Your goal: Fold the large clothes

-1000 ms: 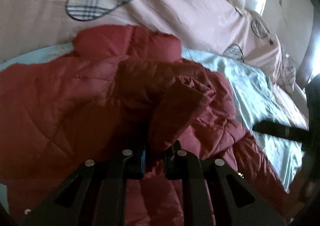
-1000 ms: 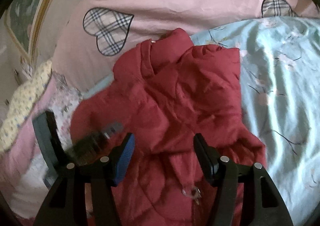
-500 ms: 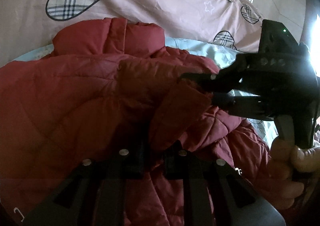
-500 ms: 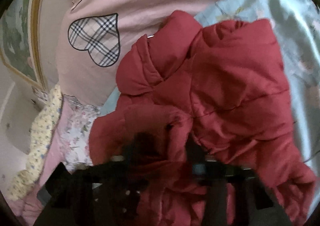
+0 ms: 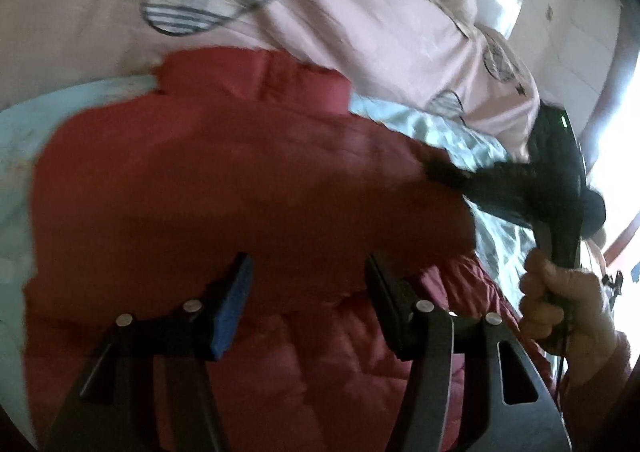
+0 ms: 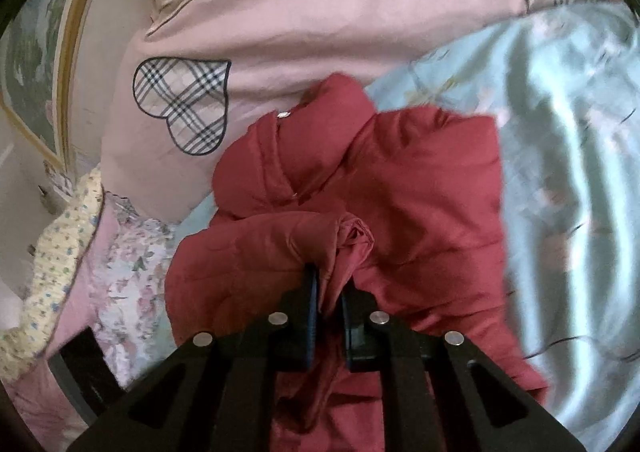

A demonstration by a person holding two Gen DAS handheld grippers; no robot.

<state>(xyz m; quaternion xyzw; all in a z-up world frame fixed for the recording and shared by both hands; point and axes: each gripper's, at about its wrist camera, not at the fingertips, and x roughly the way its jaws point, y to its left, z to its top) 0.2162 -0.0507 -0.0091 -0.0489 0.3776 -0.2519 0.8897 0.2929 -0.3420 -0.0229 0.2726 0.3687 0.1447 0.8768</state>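
A red quilted jacket (image 5: 240, 180) lies on a light blue sheet (image 5: 472, 140) on a bed. My left gripper (image 5: 308, 292) is open just above the jacket, holding nothing. My right gripper (image 6: 330, 300) is shut on a bunched fold of the jacket's sleeve (image 6: 344, 240). In the left wrist view the right gripper (image 5: 444, 172) reaches in from the right, pinching the sleeve edge, with the person's hand (image 5: 568, 300) on its handle. The jacket's collar (image 6: 320, 124) points toward the pink duvet.
A pink duvet (image 6: 320, 20) with plaid hearts (image 6: 184, 100) is heaped at the head of the bed. Floral and yellow bedding (image 6: 120, 252) lies to the left. A framed picture (image 6: 36, 52) hangs on the left wall. The blue sheet (image 6: 560, 172) spreads to the right.
My left gripper let go of the sleeve and opened. My right gripper came in, closed on the sleeve fold and is carrying it across the jacket.
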